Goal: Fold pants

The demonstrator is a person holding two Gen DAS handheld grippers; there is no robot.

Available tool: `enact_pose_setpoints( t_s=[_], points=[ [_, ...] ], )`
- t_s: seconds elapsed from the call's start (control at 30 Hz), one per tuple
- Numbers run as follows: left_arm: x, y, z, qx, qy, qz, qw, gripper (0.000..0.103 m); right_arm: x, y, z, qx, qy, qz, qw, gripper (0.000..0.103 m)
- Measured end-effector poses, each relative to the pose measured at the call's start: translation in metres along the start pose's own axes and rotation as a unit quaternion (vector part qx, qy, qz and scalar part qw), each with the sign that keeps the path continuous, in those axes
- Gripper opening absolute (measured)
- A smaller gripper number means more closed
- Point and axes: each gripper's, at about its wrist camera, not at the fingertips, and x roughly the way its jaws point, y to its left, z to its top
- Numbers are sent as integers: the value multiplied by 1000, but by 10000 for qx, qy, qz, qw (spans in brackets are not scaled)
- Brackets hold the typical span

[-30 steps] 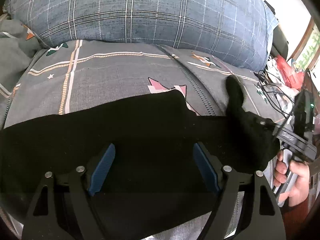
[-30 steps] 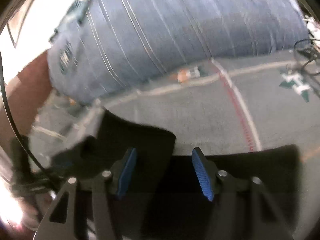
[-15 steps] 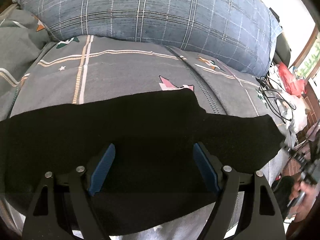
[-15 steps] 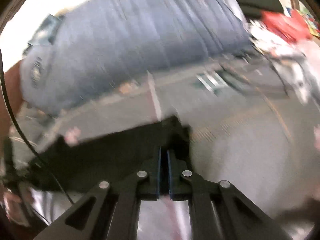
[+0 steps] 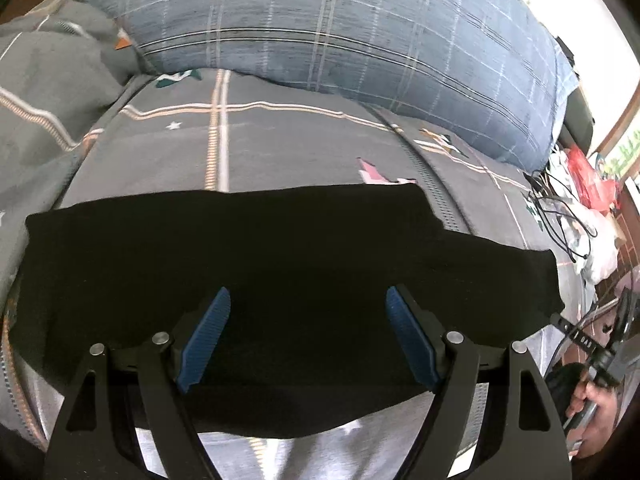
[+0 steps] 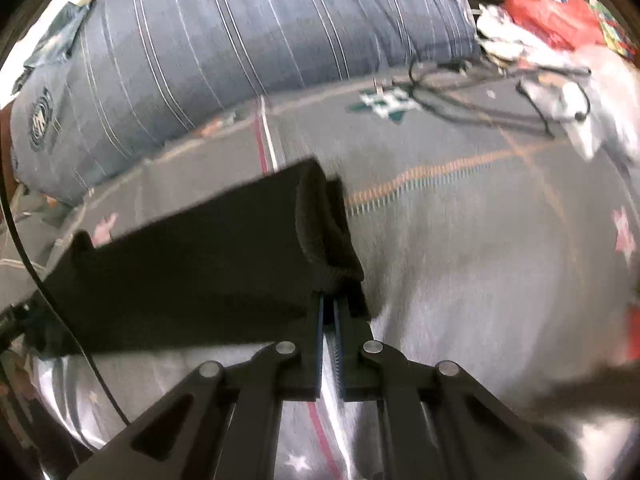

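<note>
Since a second ago the right tool (image 6: 329, 312) has closed onto the right end of the black pants (image 5: 280, 272), spread across the bed (image 5: 280, 140), while the left tool (image 5: 308, 336) hovers apart above them, so folding can start.

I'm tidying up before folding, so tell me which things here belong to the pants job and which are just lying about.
For the job:
black pants
left gripper, jaws open
right gripper, jaws shut on the pants' edge

Lying about:
blue plaid pillow
black cables
red plastic bag
grey patterned bedsheet
</note>
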Motion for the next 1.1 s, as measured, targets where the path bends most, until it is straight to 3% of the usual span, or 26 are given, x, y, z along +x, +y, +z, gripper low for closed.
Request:
enact_pose_setpoints(
  t_s=[0.1,0.23,0.37,0.4,0.57,0.7,0.8,0.83,0.9,1.03,1.1],
  points=[
    [-3,8,0,-28,-28,57,10000,80,0,-7,1,191,38,123,9997,6],
    [-8,16,0,-89,-98,97,9999,81,-26,-9,5,173,-350,73,9992,23],
    [-10,24,-1,-142,-107,176,9997,81,-49,38,14,-550,-731,1046,9903,57],
    [-11,26,-1,-155,-114,199,9996,81,-49,51,16,-678,-769,1263,9867,59],
    [-18,37,-5,-162,-195,359,9990,81,-16,149,28,-1433,-679,2344,9591,59],
    [-25,51,-8,-237,-274,555,9978,81,25,215,35,-1851,-302,2671,9452,59],
    [-29,68,-8,-420,-352,602,9967,81,48,254,36,-2205,-95,2614,9396,58],
    [-31,74,-8,-480,-384,660,9959,81,55,266,36,-2338,-31,2617,9364,56],
    [-32,85,-8,-563,-422,707,9950,81,64,279,34,-2541,87,2516,9339,7],
    [-35,91,-12,-689,-477,745,9937,81,55,285,37,-2695,-230,2426,9317,5],
    [-44,91,-15,-640,-793,880,9909,82,55,280,44,-2435,-310,2476,9373,5]
  ],
)
